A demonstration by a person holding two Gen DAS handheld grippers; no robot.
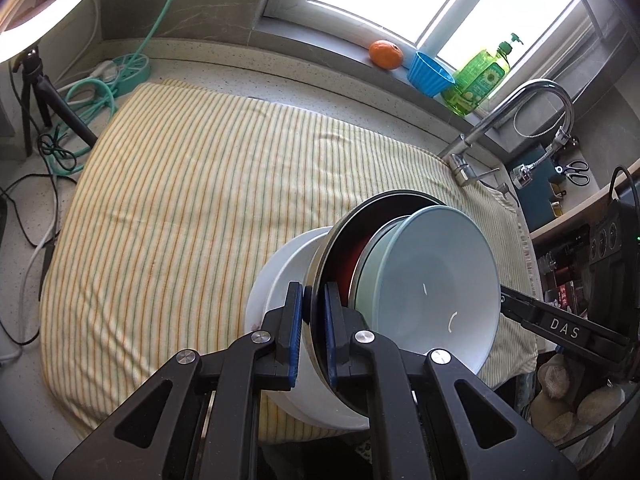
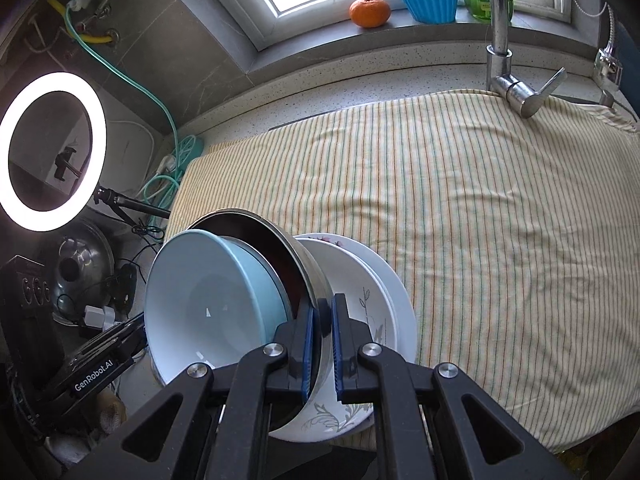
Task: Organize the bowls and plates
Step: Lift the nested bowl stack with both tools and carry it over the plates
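A nested stack hangs over the front edge of the striped cloth (image 1: 200,200). It is a white floral dish (image 2: 372,292) underneath, a steel bowl (image 1: 340,236) with something red (image 1: 352,264) inside, and a pale blue bowl (image 1: 432,280) on top. My left gripper (image 1: 313,332) is shut on the steel bowl's rim, one pad inside and one between steel and the white dish (image 1: 280,272). My right gripper (image 2: 323,344) is shut on the opposite rim of the steel bowl (image 2: 304,256) the same way. The pale blue bowl (image 2: 208,300) leans inside it.
A faucet (image 1: 520,104) stands at the cloth's far right corner. On the window sill are an orange (image 1: 385,54), a blue cup (image 1: 430,74) and a green soap bottle (image 1: 480,76). A ring light (image 2: 52,152) on a tripod, cables and a power strip (image 1: 128,70) crowd the left.
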